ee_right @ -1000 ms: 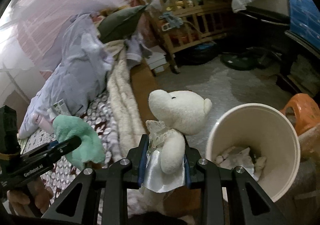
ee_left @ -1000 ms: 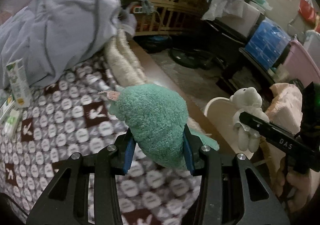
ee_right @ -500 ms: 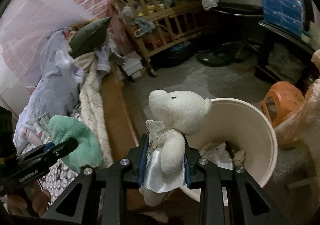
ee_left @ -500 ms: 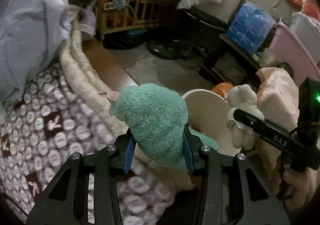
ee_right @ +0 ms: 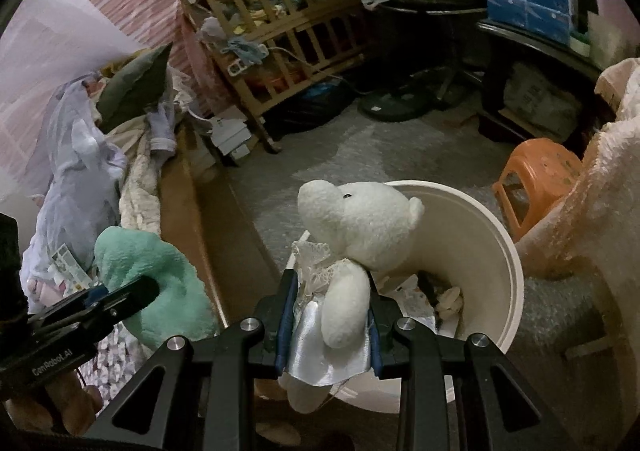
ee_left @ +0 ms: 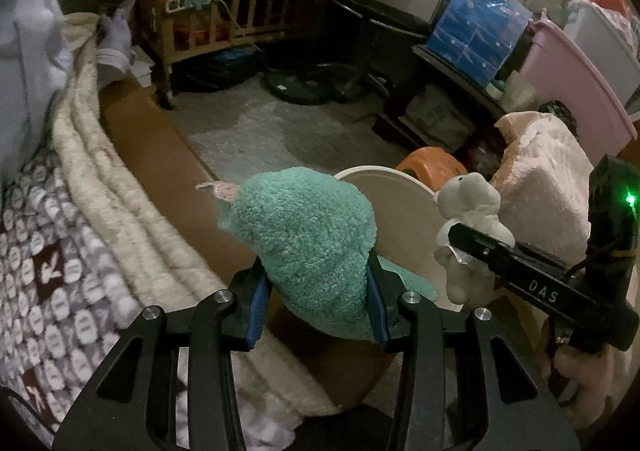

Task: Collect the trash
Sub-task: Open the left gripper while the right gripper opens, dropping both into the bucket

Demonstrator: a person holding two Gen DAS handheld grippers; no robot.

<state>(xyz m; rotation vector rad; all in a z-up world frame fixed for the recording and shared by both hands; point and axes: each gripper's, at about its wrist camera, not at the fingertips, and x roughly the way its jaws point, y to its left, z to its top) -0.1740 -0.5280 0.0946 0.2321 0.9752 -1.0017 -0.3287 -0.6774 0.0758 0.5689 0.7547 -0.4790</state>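
Both toys, green plush and white bear gripped in my jaws, now reach the bin at lower right.

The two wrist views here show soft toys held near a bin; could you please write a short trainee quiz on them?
1. True or false: the left gripper is shut on the fluffy green plush toy.
2. What does the right gripper hold? A) an orange plastic stool B) a white plush bear in a satin dress C) a grey pillow
3. Fill in: the round cream plastic bin already holds crumpled ____ scraps.

Key
1. True; its blue pads press both sides of the toy.
2. B; the white plush bear is pinched at the body, and the orange plastic stool stands on the floor beyond the bin.
3. Paper, as far as the dim view shows.
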